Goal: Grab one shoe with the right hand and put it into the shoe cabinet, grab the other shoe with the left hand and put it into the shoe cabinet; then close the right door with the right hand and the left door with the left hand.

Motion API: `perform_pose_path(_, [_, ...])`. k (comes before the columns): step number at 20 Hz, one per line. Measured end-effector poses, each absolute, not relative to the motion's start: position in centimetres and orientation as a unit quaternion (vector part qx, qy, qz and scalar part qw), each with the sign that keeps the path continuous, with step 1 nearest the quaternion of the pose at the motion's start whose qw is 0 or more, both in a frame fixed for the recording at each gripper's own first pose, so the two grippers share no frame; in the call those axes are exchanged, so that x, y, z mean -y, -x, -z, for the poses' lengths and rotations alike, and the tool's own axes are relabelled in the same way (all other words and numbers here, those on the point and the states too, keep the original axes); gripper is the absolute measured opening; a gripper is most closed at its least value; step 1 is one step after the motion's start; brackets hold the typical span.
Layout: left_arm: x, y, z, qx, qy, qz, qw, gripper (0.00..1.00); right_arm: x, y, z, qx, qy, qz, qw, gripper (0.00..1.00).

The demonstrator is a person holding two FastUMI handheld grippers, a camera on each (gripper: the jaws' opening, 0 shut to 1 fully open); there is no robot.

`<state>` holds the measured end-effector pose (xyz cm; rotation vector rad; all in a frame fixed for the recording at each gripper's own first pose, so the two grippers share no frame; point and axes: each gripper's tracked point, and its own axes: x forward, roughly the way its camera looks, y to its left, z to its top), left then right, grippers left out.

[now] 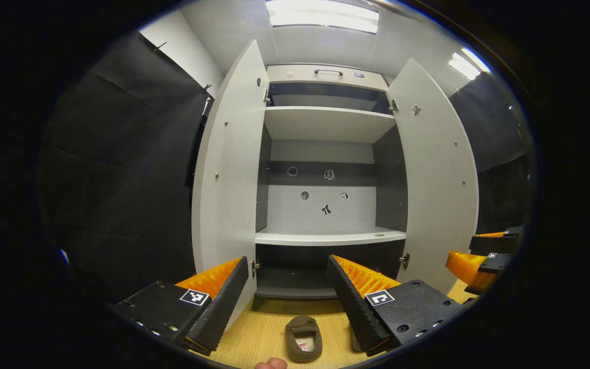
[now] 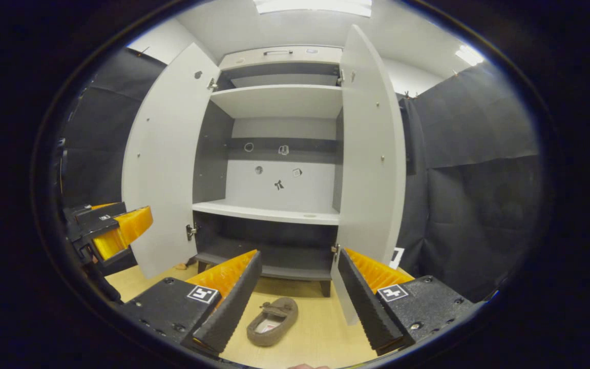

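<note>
A white shoe cabinet (image 1: 328, 237) stands ahead with both doors wide open: left door (image 1: 228, 169), right door (image 1: 436, 174). Its shelves are bare. A brown slipper-like shoe (image 1: 303, 338) lies on the wooden floor before the cabinet, low between the fingers of my open left gripper (image 1: 287, 302). In the right gripper view a brown shoe (image 2: 272, 321) lies on the floor between and below the fingers of my open right gripper (image 2: 297, 297). I cannot tell whether both views show the same shoe. Neither gripper touches a shoe. The right gripper (image 1: 479, 261) also shows at the far right, the left gripper (image 2: 116, 228) at the far left.
The cabinet (image 2: 269, 212) has a dark lower compartment (image 2: 274, 256) just above the floor. Its open doors (image 2: 164, 169) (image 2: 372, 154) jut toward me on both sides. Black cloth walls stand left and right. A small brownish thing (image 2: 181, 265) peeks out by the left door's foot.
</note>
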<state>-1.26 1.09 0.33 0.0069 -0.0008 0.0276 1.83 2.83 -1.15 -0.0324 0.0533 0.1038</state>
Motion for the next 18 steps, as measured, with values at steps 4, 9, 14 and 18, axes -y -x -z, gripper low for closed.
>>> perform_pose_path(4, [-2.0,1.7,-0.2,0.000,-0.006,-0.025,1.000,0.95,-5.1,-3.9,3.6,-0.068,0.005,-0.082,0.994,0.98])
perform_pose_path(9, [-3.4,1.9,0.1,-0.002,-0.004,-0.041,0.999,0.95,-8.3,-7.2,9.0,-0.129,0.014,-0.111,0.985,0.96])
perform_pose_path(14, [-4.9,2.1,0.6,-0.008,-0.008,-0.057,0.998,0.95,-10.6,-8.8,17.4,-0.222,0.025,-0.126,0.967,0.98])
perform_pose_path(18, [-6.2,2.2,1.0,-0.014,-0.008,-0.070,0.997,0.95,-11.8,-9.4,23.1,-0.280,0.045,-0.137,0.949,0.90])
